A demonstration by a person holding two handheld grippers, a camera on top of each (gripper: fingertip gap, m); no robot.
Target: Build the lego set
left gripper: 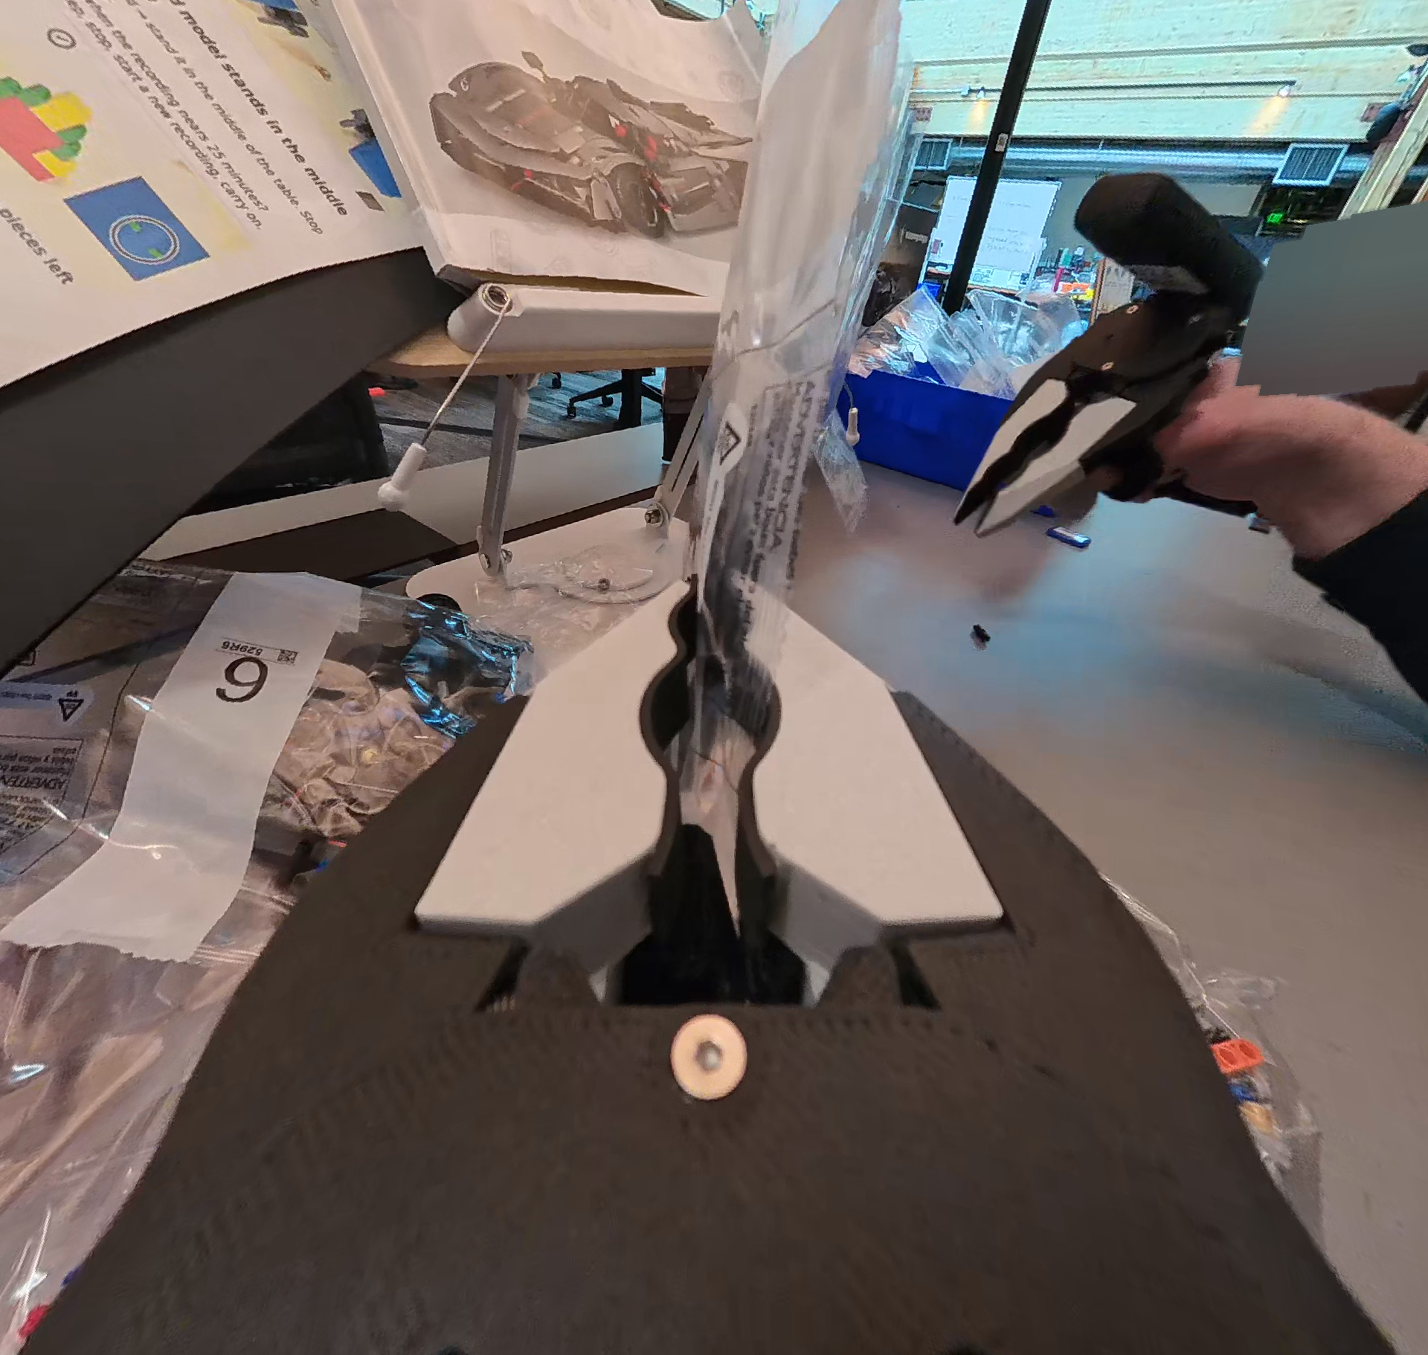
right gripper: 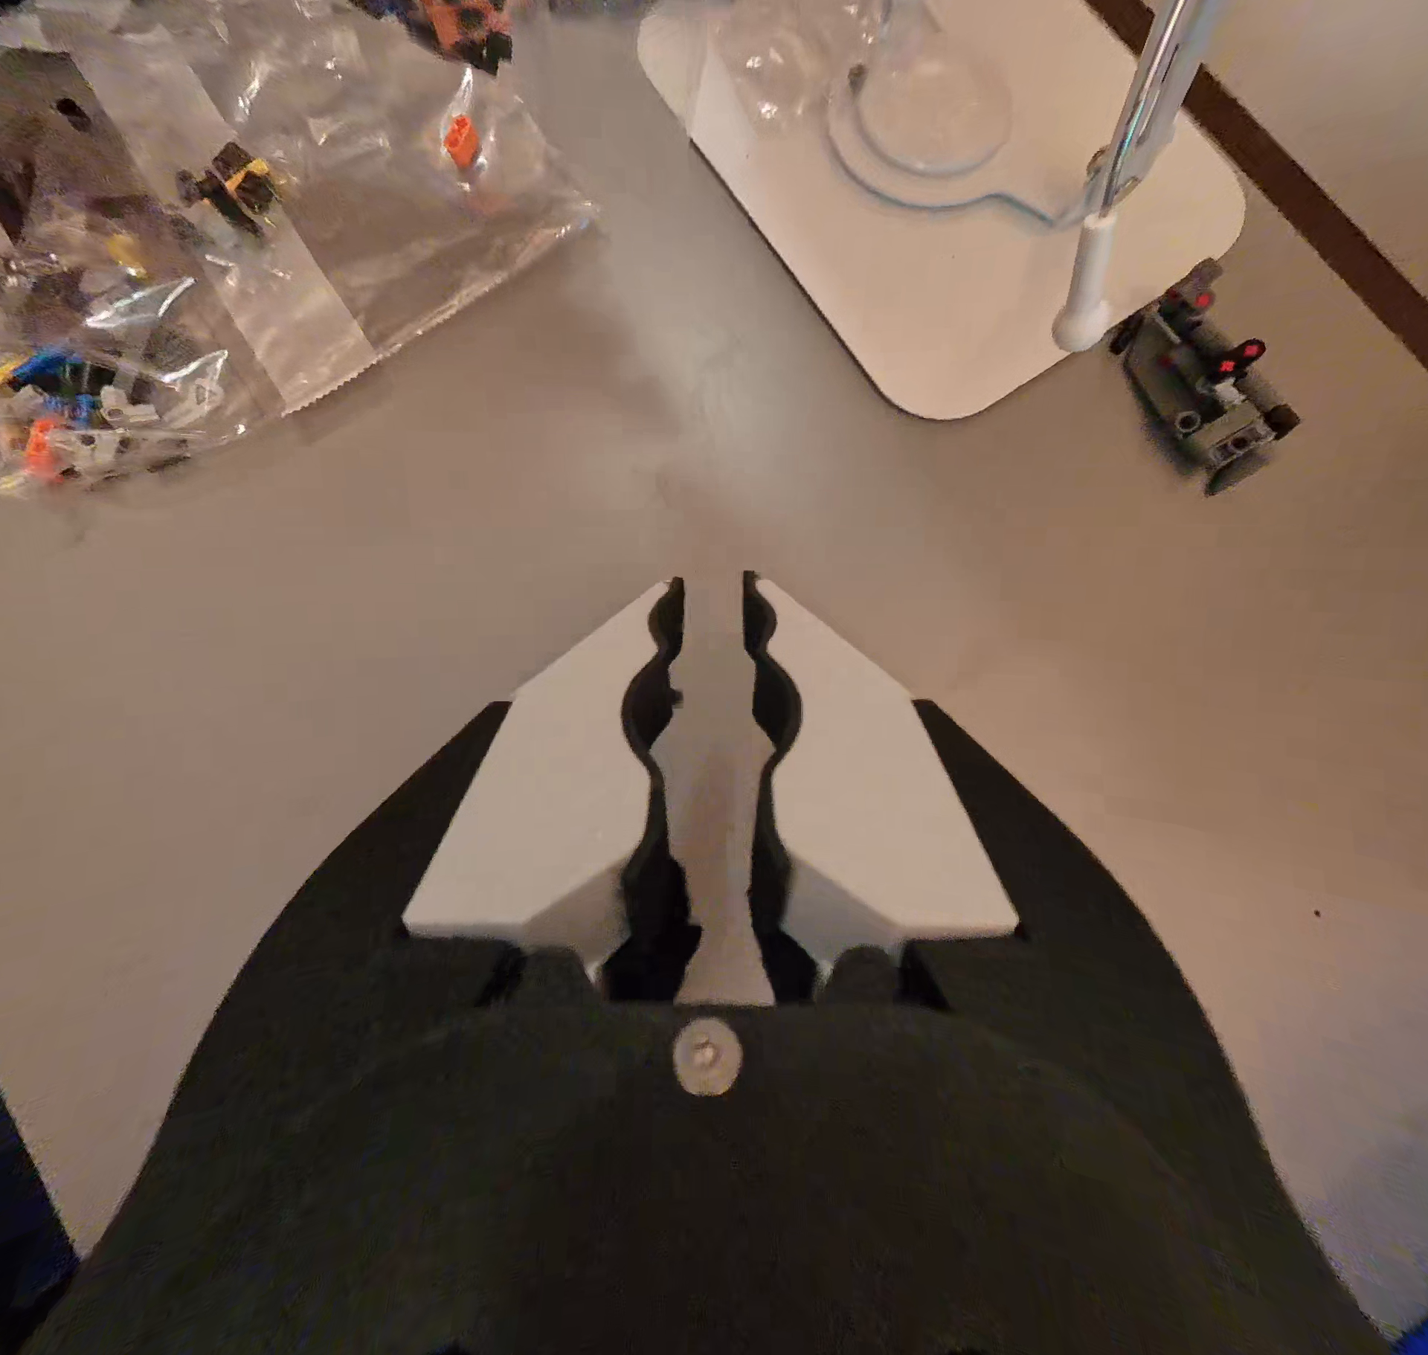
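Black-and-white fingers of the left gripper (left gripper: 699, 599) are pinching a clear plastic bag (left gripper: 804, 298), which is standing up tall in front of the instruction booklet (left gripper: 572, 120) on its stand. Another bag of parts (left gripper: 232, 738) is lying at the left on the table (left gripper: 1082, 738). The right gripper (left gripper: 977, 518) is hanging at the right, in a person's hand (left gripper: 1267, 460).

From the right wrist view, the right gripper (right gripper: 713, 580) is holding nothing, with a narrow gap between the fingers, above the bare table (right gripper: 464, 622). A small grey assembly (right gripper: 1205, 383) is sitting beside the stand's white base (right gripper: 966, 298), and a bag of loose pieces (right gripper: 232, 236) is lying at the upper left.

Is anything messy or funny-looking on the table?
One tiny black piece lies alone on the bare table, away from the bags. The left gripper holds up an empty-looking clear bag, so it may have dropped out.
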